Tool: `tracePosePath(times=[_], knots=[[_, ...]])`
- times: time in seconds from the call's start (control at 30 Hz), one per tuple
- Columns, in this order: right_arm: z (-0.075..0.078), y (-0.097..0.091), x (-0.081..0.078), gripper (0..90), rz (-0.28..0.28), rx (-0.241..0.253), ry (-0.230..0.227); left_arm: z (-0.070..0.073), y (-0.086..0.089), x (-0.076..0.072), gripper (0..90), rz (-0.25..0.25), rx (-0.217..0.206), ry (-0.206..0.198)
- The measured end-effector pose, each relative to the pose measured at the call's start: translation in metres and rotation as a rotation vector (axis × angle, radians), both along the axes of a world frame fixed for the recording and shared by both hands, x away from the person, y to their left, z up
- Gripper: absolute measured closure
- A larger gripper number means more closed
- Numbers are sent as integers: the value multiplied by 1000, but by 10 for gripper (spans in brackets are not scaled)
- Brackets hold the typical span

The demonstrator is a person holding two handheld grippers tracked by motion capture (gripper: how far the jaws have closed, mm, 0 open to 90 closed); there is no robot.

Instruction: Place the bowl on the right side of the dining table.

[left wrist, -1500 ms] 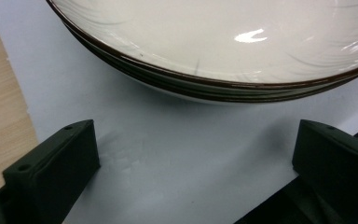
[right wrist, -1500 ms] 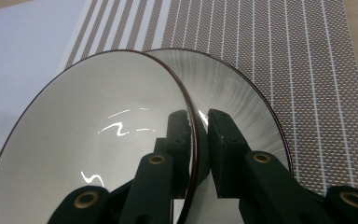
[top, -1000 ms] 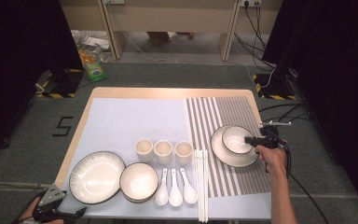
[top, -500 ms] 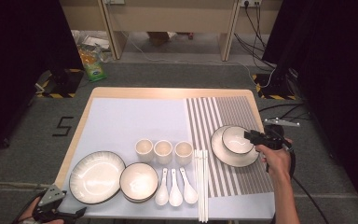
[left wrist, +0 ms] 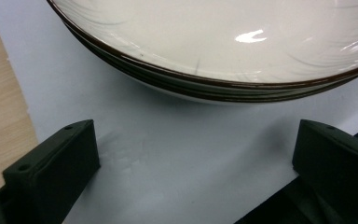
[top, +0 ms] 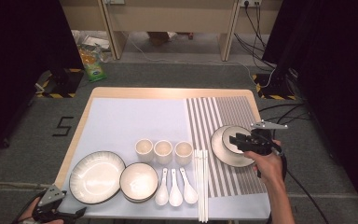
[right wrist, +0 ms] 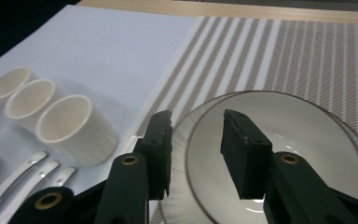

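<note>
The right gripper [top: 234, 139] has risen a little from the small bowl [top: 235, 140], which sits on a plate [top: 219, 149] on the striped mat at the right of the table [top: 168, 93]. Its jaws have just been opening and are now partly apart, empty, above the bowl's rim. The left gripper [top: 72, 213] has not moved, jaws wide, near the large plate [top: 97, 170].

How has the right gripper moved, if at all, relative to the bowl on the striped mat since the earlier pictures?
Yes. The right gripper has backed off toward the table's right edge from over the bowl, and its jaws have just been opening, with nothing between them.
</note>
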State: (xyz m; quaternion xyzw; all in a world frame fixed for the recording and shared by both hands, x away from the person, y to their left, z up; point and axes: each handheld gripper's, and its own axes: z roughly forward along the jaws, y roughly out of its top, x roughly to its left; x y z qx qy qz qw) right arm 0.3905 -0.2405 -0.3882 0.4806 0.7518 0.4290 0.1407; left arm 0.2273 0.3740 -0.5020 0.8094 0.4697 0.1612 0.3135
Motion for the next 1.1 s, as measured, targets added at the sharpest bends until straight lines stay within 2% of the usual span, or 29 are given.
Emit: tracePosePath(times=[0.07, 0.1, 0.17, 0.23, 0.43, 0.53, 0.8, 0.87, 0.9, 1.07, 1.1], knots=[[2, 4, -4, 619, 12, -10, -1, 0, 0, 0, 0, -2, 0, -3], [2, 11, -8, 612, 35, -33, -6, 0, 1, 0, 0, -3, -3, -3], [2, 13, -9, 612, 41, -33, -8, 0, 0, 0, 0, -3, -3, 0], [0, 24, -15, 611, 83, -42, -13, 0, 0, 0, 0, -2, -2, 0], [-5, 43, -23, 601, 141, -52, -6, 0, 0, 0, 0, -4, -2, 0], [-7, 48, -24, 598, 151, -50, -3, 0, 0, 0, 0, -4, 2, 1], [-19, 62, -30, 591, 201, -38, 31, 0, 0, 0, 0, -4, 4, 3], [-23, 69, -32, 592, 211, -48, 35, 0, 0, 0, 0, -3, 4, 1], [-27, 79, -33, 592, 238, -50, 40, 0, 0, 0, 0, -3, 1, 1], [-32, 93, -36, 588, 272, -63, 51, 0, 1, 0, 0, -5, 2, 1], [-34, 99, -38, 584, 293, -63, 61, 0, 1, 0, 0, -4, 2, 3]])
